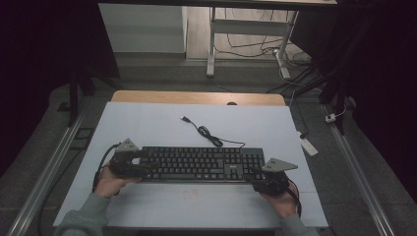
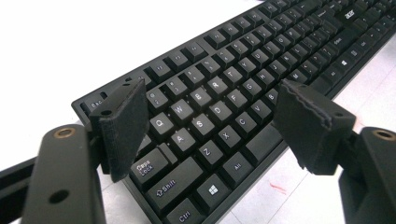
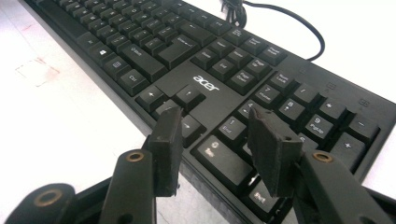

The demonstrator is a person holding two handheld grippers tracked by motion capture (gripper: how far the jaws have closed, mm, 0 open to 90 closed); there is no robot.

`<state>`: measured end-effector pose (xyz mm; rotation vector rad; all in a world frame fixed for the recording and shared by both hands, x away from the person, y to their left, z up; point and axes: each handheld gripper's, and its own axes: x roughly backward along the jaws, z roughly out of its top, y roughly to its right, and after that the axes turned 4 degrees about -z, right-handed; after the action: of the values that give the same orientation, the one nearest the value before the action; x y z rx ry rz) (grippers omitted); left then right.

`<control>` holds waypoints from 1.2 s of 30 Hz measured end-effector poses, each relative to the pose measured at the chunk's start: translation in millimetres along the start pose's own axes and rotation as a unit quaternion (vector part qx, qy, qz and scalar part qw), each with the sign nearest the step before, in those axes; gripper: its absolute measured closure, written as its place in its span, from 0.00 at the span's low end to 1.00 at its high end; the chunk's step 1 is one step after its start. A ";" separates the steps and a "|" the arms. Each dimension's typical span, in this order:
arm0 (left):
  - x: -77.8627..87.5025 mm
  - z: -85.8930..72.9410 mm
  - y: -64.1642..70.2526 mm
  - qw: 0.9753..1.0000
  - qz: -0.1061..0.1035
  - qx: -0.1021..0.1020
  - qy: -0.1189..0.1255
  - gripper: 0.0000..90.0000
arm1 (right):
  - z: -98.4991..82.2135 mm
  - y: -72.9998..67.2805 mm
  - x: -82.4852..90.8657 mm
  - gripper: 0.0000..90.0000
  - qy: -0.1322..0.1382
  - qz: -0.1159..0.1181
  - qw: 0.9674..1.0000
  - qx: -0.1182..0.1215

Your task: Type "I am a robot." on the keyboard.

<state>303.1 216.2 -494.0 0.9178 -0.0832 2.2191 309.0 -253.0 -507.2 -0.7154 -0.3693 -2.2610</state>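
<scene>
Left hand-held gripper (image 1: 129,164) low at keyboard (image 1: 199,163) left end, jaws apart, clear of keys. Right hand-held gripper (image 1: 269,181) at numpad corner, jaws apart over edge. White desk (image 1: 147,128), dark room.

keyboard (image 1: 199,163) on table (image 1: 147,123), cable (image 1: 204,130) behind

Left tongs (image 2: 210,126) and right tongs (image 3: 215,140) both gape open.
</scene>
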 end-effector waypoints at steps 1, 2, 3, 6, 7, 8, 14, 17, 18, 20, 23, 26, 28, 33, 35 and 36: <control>-0.3 0.0 -0.4 1.000 0.000 -0.002 -0.002 0.30 | 0.2 -0.7 -0.5 0.61 0.002 0.003 1.000 0.000; -0.4 -0.1 -0.5 1.000 -0.001 -0.002 -0.002 0.29 | 0.8 -1.5 -0.7 0.61 0.004 0.003 1.000 0.000; -0.6 -0.1 -0.5 1.000 -0.001 -0.002 -0.003 0.29 | 1.1 -1.8 -0.7 0.61 0.004 0.004 1.000 0.001; -1.0 -0.1 0.0 1.000 -0.001 -0.002 -0.003 0.29 | 3.1 -3.9 -0.7 0.61 0.008 0.003 1.000 0.001; -1.1 -0.2 0.1 1.000 -0.001 -0.002 -0.004 0.29 | 3.7 -4.2 -1.0 0.61 0.012 0.008 1.000 0.001; -1.3 -0.2 0.3 1.000 -0.001 -0.002 -0.004 0.29 | 4.5 -4.6 -0.8 0.61 0.011 0.008 1.000 0.002; -2.8 -0.2 0.8 1.000 -0.001 -0.003 -0.007 0.28 | 8.3 -7.3 -1.9 0.60 0.017 0.013 1.000 0.001; -3.4 -0.2 1.1 1.000 0.000 -0.004 -0.009 0.28 | 11.2 -9.2 -3.4 0.60 0.023 0.017 1.000 0.001; -3.7 -0.2 1.2 1.000 0.000 -0.004 -0.010 0.28 | 12.7 -10.2 -3.4 0.60 0.021 0.016 1.000 0.003; -4.3 -0.1 1.1 1.000 0.000 -0.004 -0.011 0.28 | 15.5 -12.2 -5.1 0.60 0.027 0.021 0.999 0.005; -4.7 0.1 2.4 1.000 0.001 -0.006 -0.011 0.28 | 20.4 -15.1 -6.8 0.60 0.031 0.026 0.999 0.005; -5.2 0.0 2.8 1.000 0.000 -0.007 -0.013 0.28 | 25.2 -19.4 -10.8 0.60 0.030 0.030 0.999 0.013; -5.6 -0.2 2.5 1.000 0.000 -0.006 -0.014 0.28 | 28.4 -22.4 -14.2 0.60 0.031 0.035 0.999 0.015; -6.5 -0.6 2.3 1.000 0.001 -0.006 -0.016 0.28 | 37.3 -30.4 -23.6 0.63 0.031 0.046 0.998 0.023; -6.6 -0.5 2.6 1.000 0.002 -0.007 -0.017 0.28 | 41.1 -33.9 -27.1 0.66 0.031 0.050 0.998 0.029; -6.8 -0.5 2.9 1.000 0.002 -0.007 -0.017 0.28 | 42.9 -35.6 -29.5 0.68 0.035 0.056 0.997 0.028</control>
<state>304.3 210.2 -498.1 0.9482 -0.1171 2.2035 317.3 -192.4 -491.9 -0.6105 -0.3491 -2.1563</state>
